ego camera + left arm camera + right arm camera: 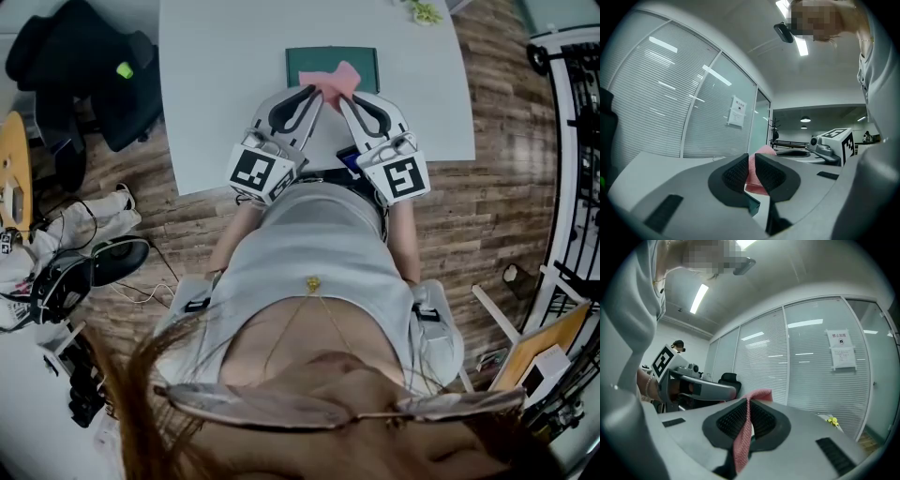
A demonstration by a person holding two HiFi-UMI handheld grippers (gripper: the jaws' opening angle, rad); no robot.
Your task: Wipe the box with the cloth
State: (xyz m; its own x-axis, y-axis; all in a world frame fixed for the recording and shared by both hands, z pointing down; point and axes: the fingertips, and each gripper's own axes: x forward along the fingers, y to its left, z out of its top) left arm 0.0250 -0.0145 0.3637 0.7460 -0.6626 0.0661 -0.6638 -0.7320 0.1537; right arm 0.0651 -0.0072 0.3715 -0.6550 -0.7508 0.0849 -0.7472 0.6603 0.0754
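Left gripper (751,169) and right gripper (749,420) both clamped on the pink cloth (337,79)

Each pair of jaws is nearly together, with only the fabric between the ribbed inner faces. In the left gripper view the cloth fills the narrow gap and rises as a fold above the jaw tips. In the right gripper view it runs as a thin strip down the gap from top to bottom, its upper end curling over past the tips.

From the head view the two grippers lie side by side close to the person's body, angled so that their tips converge on the cloth. It is bunched between them, with one corner pointing away from the person and to the right. The cloth sits over the near edge of the green box (309,62); whether it touches the box cannot be told.

The box lies flat on the white table (216,84), its long axis running left to right across the head view, a long side facing the person. A small yellow-green thing (424,11) lies at the table's far edge, well apart from the box
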